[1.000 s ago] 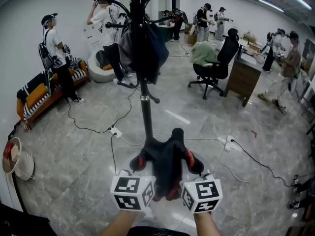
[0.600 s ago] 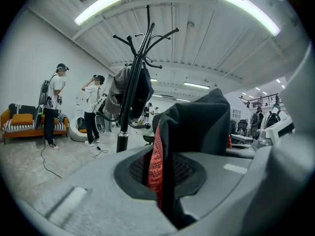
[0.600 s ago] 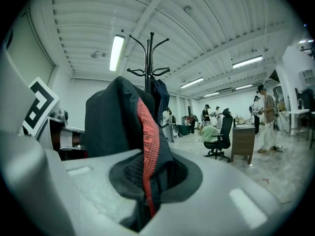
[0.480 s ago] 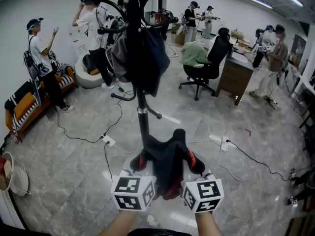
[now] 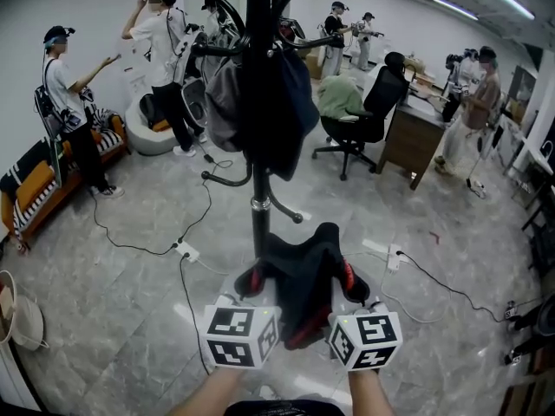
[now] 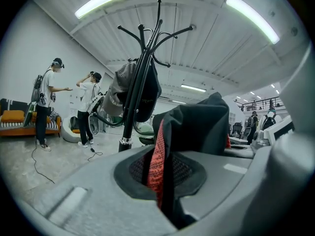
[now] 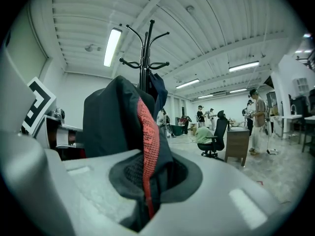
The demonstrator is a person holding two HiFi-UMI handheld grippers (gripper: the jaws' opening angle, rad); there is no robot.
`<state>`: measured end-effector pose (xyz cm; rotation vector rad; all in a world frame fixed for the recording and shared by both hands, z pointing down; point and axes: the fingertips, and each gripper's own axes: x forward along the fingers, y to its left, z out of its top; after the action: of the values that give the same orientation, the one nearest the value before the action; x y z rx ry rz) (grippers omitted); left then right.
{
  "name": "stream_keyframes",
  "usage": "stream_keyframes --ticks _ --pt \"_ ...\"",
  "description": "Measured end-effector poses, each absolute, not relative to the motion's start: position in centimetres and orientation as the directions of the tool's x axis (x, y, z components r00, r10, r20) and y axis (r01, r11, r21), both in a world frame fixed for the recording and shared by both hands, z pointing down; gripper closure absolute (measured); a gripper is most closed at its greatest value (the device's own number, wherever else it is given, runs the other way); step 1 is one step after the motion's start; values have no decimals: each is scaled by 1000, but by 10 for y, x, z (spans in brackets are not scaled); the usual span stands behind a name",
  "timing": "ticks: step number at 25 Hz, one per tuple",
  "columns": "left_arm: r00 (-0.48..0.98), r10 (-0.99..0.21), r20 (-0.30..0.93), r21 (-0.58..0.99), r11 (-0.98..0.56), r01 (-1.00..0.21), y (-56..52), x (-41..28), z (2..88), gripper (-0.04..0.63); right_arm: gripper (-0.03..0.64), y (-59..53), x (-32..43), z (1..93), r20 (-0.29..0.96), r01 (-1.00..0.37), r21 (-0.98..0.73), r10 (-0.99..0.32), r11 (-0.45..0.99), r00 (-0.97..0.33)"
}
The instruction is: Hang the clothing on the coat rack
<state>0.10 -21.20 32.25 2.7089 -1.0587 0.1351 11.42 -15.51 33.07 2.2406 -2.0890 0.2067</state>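
Note:
A black garment with red trim [image 5: 302, 277] hangs between my two grippers, just in front of the black coat rack [image 5: 259, 146]. My left gripper [image 5: 251, 286] is shut on its left edge, with red trim [image 6: 156, 163] pinched in the jaws. Shut on the right edge is my right gripper [image 5: 349, 286], the cloth [image 7: 142, 151] bunched between its jaws. The rack's pole [image 6: 134, 107] and top hooks [image 7: 145, 38] rise ahead in both gripper views. A dark jacket [image 5: 264, 102] hangs on the rack's upper hooks.
Cables and a power strip [image 5: 184, 251] lie on the grey floor around the rack's base. An office chair [image 5: 368, 115] and a wooden desk [image 5: 414, 137] stand at the right. Several people stand at the back, and a sofa [image 5: 35, 185] is along the left wall.
Both grippers have carried the garment closer to the rack, whose pole and hung jacket now loom larger in the head view. The grip on the garment is unchanged.

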Motion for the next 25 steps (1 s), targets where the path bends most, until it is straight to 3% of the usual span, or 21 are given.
stream_keyframes --ticks 25 --pt "600 -780 177 184 -573 -799 -282 23 336 572 592 -246 149 344 148 -994 -39 -983 102 -106"
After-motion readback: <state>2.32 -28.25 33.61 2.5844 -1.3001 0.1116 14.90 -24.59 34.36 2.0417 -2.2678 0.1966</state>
